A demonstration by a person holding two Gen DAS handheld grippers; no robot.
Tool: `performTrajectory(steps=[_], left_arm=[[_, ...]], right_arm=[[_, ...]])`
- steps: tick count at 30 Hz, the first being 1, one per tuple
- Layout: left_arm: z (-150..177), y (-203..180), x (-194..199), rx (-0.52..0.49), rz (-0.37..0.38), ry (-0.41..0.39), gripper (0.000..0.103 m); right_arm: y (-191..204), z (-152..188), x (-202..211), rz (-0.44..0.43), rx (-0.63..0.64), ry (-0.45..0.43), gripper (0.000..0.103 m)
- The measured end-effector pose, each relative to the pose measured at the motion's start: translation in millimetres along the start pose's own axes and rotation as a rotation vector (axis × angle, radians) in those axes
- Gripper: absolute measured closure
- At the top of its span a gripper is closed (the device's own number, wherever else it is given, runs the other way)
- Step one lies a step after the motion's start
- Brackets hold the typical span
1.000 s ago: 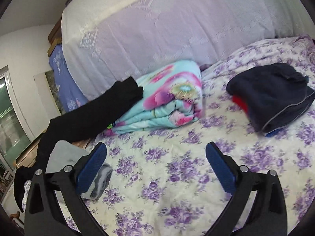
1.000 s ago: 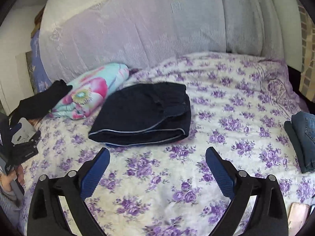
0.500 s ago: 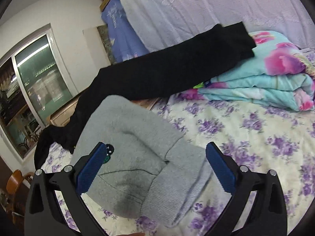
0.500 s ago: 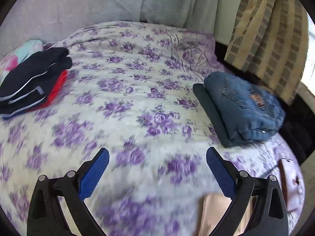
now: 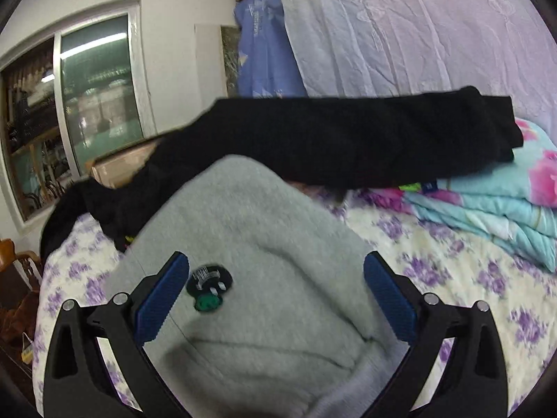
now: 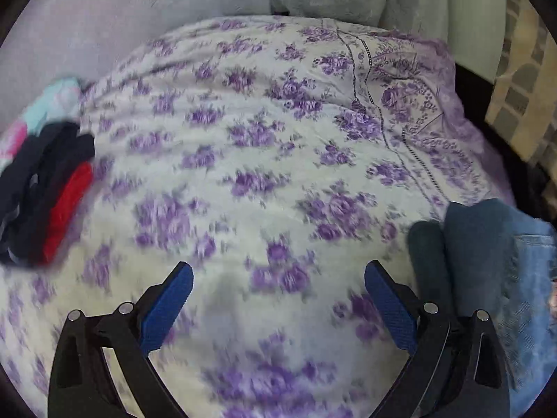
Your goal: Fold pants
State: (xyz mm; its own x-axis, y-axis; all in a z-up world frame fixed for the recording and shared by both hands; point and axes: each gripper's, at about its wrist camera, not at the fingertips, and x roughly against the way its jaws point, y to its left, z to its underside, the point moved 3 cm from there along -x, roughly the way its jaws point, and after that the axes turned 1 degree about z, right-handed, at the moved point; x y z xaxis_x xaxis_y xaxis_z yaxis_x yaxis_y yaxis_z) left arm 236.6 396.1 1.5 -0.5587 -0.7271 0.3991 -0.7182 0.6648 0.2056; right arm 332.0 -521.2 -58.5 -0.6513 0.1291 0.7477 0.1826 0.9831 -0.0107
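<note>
Left gripper [image 5: 276, 294] is spread above grey pants [image 5: 250, 244] on the bed [image 5: 452, 278]; their black-green patch [image 5: 208, 287] is unreadable. Right gripper [image 6: 278, 296] is spread over blurred sheet, jeans [image 6: 487, 261] cut off.

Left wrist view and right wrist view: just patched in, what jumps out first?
In the left view, a fuzzy grey garment fills the space under the open left gripper, with long black pants draped behind it onto a folded floral quilt. The open right gripper hangs over bare purple-flowered bedspread, folded jeans at right.
</note>
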Motion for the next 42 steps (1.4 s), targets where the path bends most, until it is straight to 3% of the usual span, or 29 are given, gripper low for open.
performTrajectory(steps=[3,5,10,12,14,16,18,22,25,31,35,42], left_arm=[[-8,-15,-1,-0.091,0.011,-0.031,0.004],[-8,-32,-3,-0.166,0.06,-0.025,0.004],[-2,-63,-8,-0.356,0.073,-0.026,0.004],[-11,-56,-11,-0.335,0.116,0.009,0.006],[-28,-36,-6,-0.242,0.175,0.034,0.019],[-49,-17,8,-0.165,0.241,0.02,0.02],[-72,3,28,-0.13,0.26,-0.027,0.019],[-110,28,75,-0.153,0.279,-0.107,0.019],[-151,42,117,-0.115,0.335,-0.147,0.018],[-224,36,237,-0.066,0.53,-0.263,0.012],[-256,21,329,-0.026,0.732,-0.327,0.01],[-294,-9,440,0.087,0.993,-0.292,0.009]], right_arm=[[0,-1,-26,-0.024,-0.037,0.017,0.004],[5,7,-52,0.014,-0.004,0.102,0.003],[14,7,-50,0.07,0.037,0.092,0.003],[11,7,-52,0.044,0.015,0.101,0.003],[8,8,-52,0.024,-0.002,0.101,0.003],[7,7,-52,0.025,0.0,0.102,0.003],[9,8,-52,0.031,0.005,0.102,0.003],[9,8,-52,0.028,0.003,0.102,0.003],[9,8,-52,0.027,0.002,0.102,0.003],[8,7,-52,0.028,0.003,0.103,0.003],[8,7,-52,0.028,0.003,0.103,0.003],[9,7,-52,0.027,0.003,0.103,0.003]])
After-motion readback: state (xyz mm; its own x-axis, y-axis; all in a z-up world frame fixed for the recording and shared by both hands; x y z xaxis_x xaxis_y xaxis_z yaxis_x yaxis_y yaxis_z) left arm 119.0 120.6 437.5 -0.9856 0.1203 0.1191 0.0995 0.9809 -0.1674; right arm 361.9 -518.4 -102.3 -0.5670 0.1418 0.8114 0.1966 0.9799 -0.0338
